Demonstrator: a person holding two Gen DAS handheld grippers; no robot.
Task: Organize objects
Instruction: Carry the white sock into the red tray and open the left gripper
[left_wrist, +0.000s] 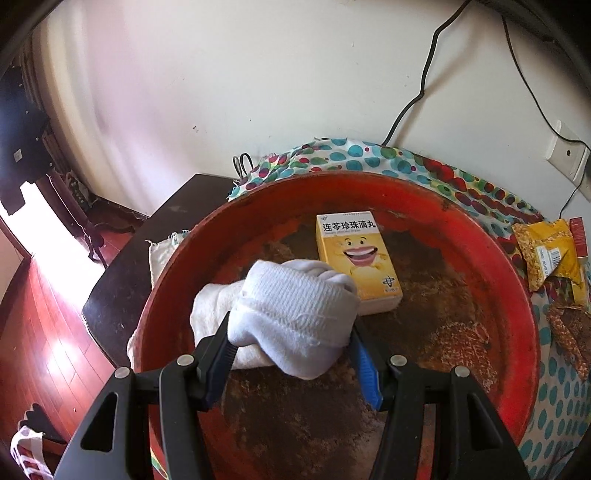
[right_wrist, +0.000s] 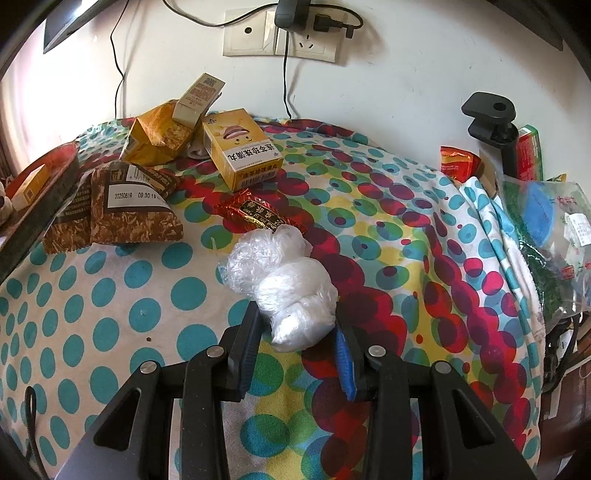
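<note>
The white rolled sock (left_wrist: 295, 314) is pinched between the left gripper (left_wrist: 291, 339) jaws, one blue-padded jaw pressing on each side. It sits over the inside of a worn red basin (left_wrist: 517, 295), low over its scuffed brown bottom; can't tell if the sock's underside is touching it. A paler cloth piece (left_wrist: 210, 310) sticks out to the sock's left. Just behind the sock, a yellow medicine box (left_wrist: 356, 254) with a cartoon smile lies flat in the basin, its near corner hidden by the sock. The gripper points forward and slightly down into the basin.

Over on the right wrist view, the right gripper (right_wrist: 297, 332) has its jaws closed around a crumpled clear plastic bag (right_wrist: 284, 288) with something white inside, sitting on the polka-dot cloth (right_wrist: 110, 314) that covers the worktop. How firmly it's squeezed is hard to say, but both pads are against the bag.

Further back: a red foil packet (right_wrist: 258, 214), a second yellow box (right_wrist: 242, 147), brown snack bags (right_wrist: 122, 206), and a yellow bag (right_wrist: 155, 134) with a small carton (right_wrist: 197, 98) leaning on it. The stuff at the right edge is cut off and jumbled. Wall sockets (right_wrist: 280, 37) sit above.
</note>
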